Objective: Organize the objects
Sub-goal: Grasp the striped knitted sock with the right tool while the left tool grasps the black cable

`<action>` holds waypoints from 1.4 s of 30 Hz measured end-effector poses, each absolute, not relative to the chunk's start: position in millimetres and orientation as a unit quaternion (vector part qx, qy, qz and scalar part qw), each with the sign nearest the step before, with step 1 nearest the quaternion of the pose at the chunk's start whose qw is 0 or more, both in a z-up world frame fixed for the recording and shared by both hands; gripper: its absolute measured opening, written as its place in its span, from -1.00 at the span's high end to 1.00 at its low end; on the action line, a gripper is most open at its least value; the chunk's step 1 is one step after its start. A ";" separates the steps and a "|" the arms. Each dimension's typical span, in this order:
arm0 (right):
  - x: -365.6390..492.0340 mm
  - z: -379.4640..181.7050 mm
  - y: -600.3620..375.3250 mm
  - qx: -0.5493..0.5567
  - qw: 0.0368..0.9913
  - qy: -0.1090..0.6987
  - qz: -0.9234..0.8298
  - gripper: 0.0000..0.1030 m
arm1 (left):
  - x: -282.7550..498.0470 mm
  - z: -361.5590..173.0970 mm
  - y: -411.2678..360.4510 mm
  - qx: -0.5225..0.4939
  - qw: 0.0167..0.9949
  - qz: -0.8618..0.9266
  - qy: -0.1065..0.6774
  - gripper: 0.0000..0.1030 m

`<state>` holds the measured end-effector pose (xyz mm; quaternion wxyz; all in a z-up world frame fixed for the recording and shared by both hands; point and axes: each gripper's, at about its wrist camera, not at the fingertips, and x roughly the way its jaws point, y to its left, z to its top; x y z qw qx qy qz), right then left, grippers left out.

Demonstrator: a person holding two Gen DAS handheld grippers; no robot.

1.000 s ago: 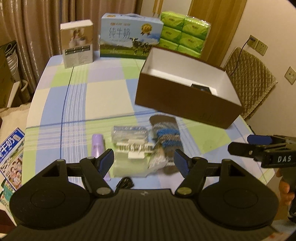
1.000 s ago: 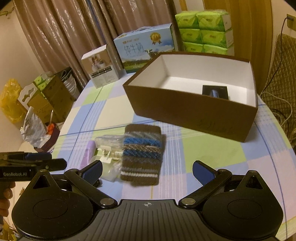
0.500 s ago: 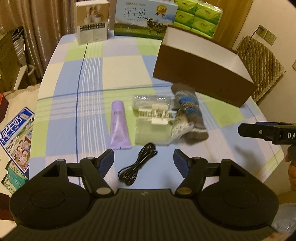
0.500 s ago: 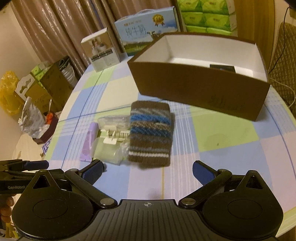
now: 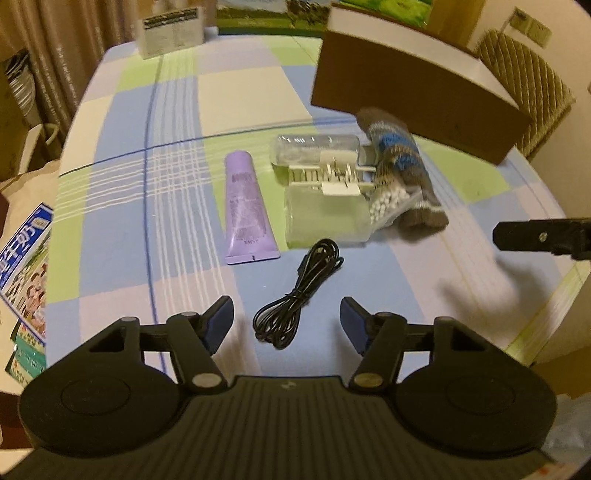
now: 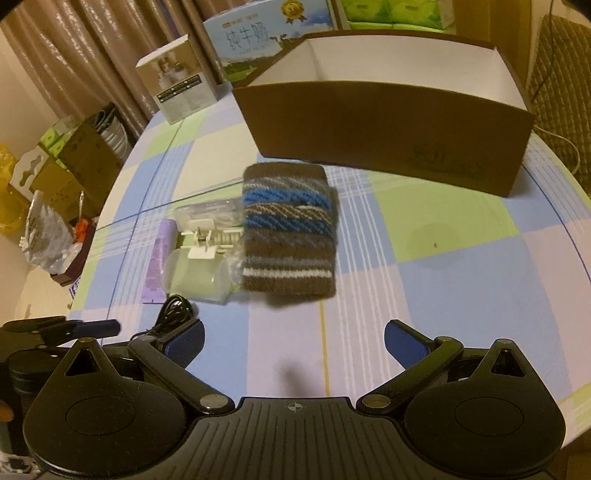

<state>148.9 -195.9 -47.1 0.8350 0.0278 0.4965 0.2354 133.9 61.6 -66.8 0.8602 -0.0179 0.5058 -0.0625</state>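
Observation:
A coiled black cable [image 5: 297, 295] lies just ahead of my open, empty left gripper [image 5: 286, 325]. Beyond it lie a purple tube [image 5: 245, 208], clear plastic packets with white parts [image 5: 327, 184] and a brown and blue striped knitted pouch [image 5: 404, 177]. The open brown box [image 5: 413, 96] stands behind them. In the right wrist view the knitted pouch [image 6: 290, 230] lies ahead of my open, empty right gripper [image 6: 293, 345], with the packets [image 6: 201, 251], tube [image 6: 159, 254] and cable [image 6: 173, 314] to its left and the box [image 6: 388, 129] behind.
A white carton [image 6: 181, 83], a blue milk carton [image 6: 266, 33] and green tissue packs [image 6: 399, 13] stand at the table's far edge. A chair [image 5: 528, 96] is at the right. Cardboard boxes and bags [image 6: 55, 184] are on the floor at the left.
Both grippers have pulled back toward the near table edge and lowered. The cable has come into the left wrist view. Both stay open.

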 end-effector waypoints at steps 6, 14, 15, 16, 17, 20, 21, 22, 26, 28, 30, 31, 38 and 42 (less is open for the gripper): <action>142.4 -49.7 -202.3 0.035 0.839 0.498 0.217 -0.96 | 147.2 -88.8 54.9 0.001 0.858 -0.091 0.506 0.01; 137.1 -51.6 -210.9 0.046 0.840 0.501 0.203 -0.96 | 161.8 -103.2 48.4 0.025 0.856 -0.105 0.506 0.24; 137.5 -51.4 -210.9 0.045 0.841 0.500 0.204 -0.96 | 162.6 -104.4 48.1 0.025 0.855 -0.105 0.507 0.26; 138.4 -51.6 -210.2 0.043 0.841 0.499 0.206 -0.96 | 162.9 -105.2 47.6 0.026 0.856 -0.106 0.506 0.27; 139.2 -51.6 -209.7 0.041 0.841 0.498 0.208 -0.96 | 162.9 -105.5 46.7 0.029 0.858 -0.106 0.502 0.33; 144.8 -52.5 -207.0 0.036 0.840 0.494 0.220 -0.96 | 162.2 -106.5 44.3 0.032 0.862 -0.106 0.495 0.56; 147.2 -52.7 -206.1 0.035 0.839 0.493 0.226 -0.96 | 162.3 -106.6 43.5 0.029 0.863 -0.107 0.494 0.67; 150.0 -53.1 -204.7 0.033 0.838 0.491 0.234 -0.96 | 161.9 -106.4 42.9 0.026 0.863 -0.106 0.493 0.69; 163.5 -54.5 -198.7 0.027 0.834 0.484 0.264 -0.96 | 157.6 -104.1 42.4 0.012 0.865 -0.095 0.492 0.78; 173.6 -55.7 -196.0 0.027 0.831 0.478 0.282 -0.96 | 153.8 -99.9 45.0 -0.001 0.868 -0.085 0.489 0.78; 185.2 -56.8 -193.5 0.031 0.828 0.474 0.298 -0.96 | 149.5 -93.5 48.6 -0.015 0.873 -0.072 0.483 0.78; 190.6 -57.1 -192.3 0.033 0.827 0.472 0.304 -0.96 | 147.5 -90.1 50.5 -0.020 0.874 -0.066 0.480 0.78; 233.4 -71.3 -180.0 0.036 0.815 0.468 0.340 -0.96 | 146.1 -63.3 65.2 -0.056 0.885 -0.006 0.461 0.78; 254.3 -84.8 -176.1 0.050 0.805 0.477 0.349 -0.96 | 157.6 -52.5 68.1 -0.065 0.889 0.023 0.452 0.78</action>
